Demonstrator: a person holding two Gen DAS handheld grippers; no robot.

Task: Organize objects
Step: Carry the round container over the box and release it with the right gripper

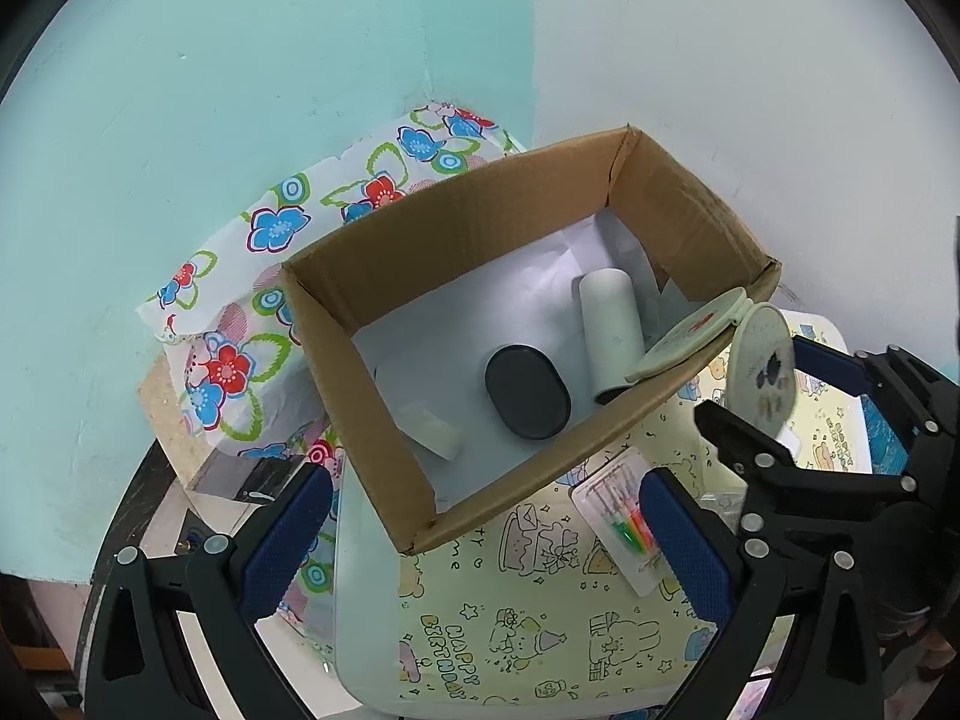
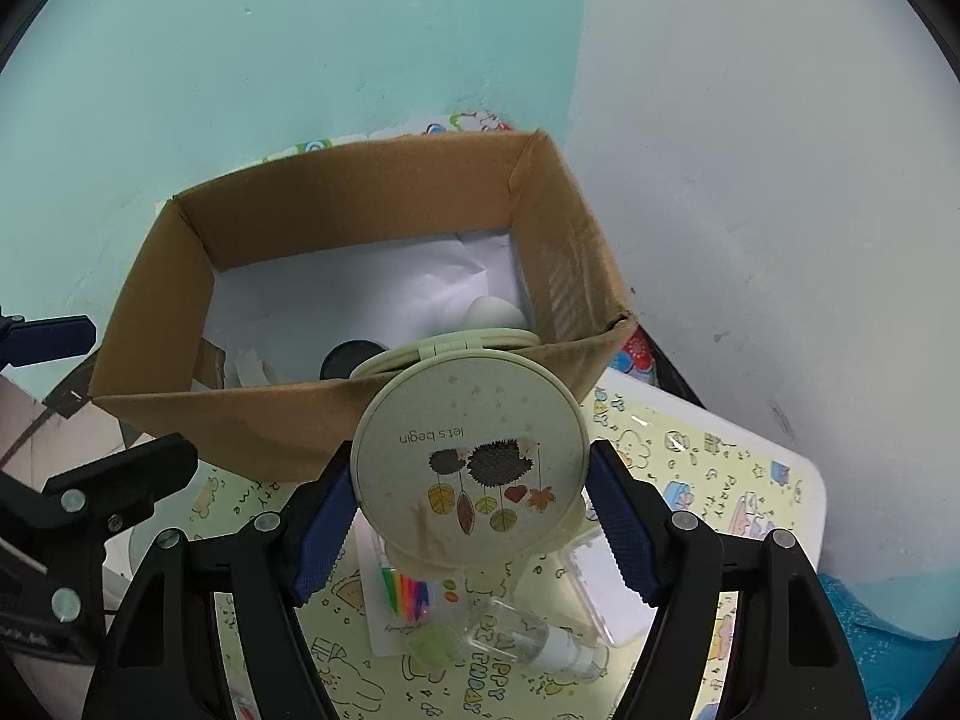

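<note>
My right gripper point(image 2: 471, 501) is shut on a round pale-green compact mirror point(image 2: 471, 468), hinged open, held at the near right corner of a cardboard box point(image 2: 252, 420); its other half rests over the box rim point(image 1: 690, 336). The compact point(image 1: 762, 372) and right gripper point(image 1: 798, 414) also show in the left wrist view. The box point(image 1: 372, 420) holds a black oval case point(image 1: 527, 391), a pale cylinder point(image 1: 611, 333) and a white block point(image 1: 433, 429). My left gripper point(image 1: 486, 531) is open and empty in front of the box.
A pack of coloured picks point(image 1: 627, 525) lies on the birthday-print mat point(image 1: 540, 630). A clear spray bottle point(image 2: 540, 639), a clear case point(image 2: 606, 582) and a green item point(image 2: 429, 645) lie under the right gripper. Floral paper point(image 1: 240, 312) sits left of the box; walls stand behind.
</note>
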